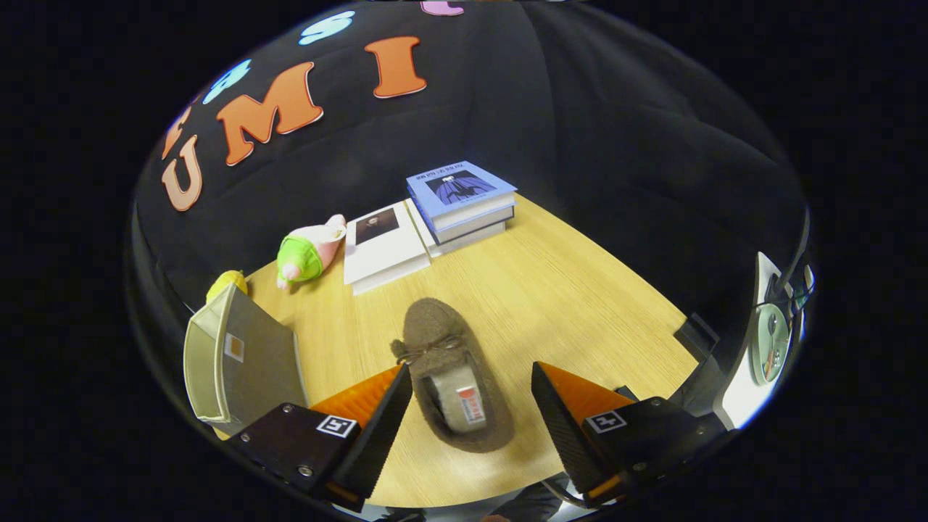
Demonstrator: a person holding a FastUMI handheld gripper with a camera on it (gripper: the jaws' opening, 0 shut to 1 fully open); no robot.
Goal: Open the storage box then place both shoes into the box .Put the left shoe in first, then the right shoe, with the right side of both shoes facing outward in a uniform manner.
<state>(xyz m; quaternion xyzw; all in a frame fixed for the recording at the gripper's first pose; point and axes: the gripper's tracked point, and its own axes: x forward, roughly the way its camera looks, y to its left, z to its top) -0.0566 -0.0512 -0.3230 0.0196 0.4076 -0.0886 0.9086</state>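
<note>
A brown fuzzy shoe with a small bow lies on the wooden table, toe pointing away, its heel end between my fingers. My gripper is open, one finger on each side of the shoe, with a gap on the right side. The left finger is close to the shoe's edge; I cannot tell if it touches. A grey storage box stands just left of the left finger, its opening and pale inner wall facing left.
A stack of books with a blue cover and a white book lie at the table's far side. A pink and green plush toy lies left of them, a yellow object behind the box. White equipment stands off the right edge.
</note>
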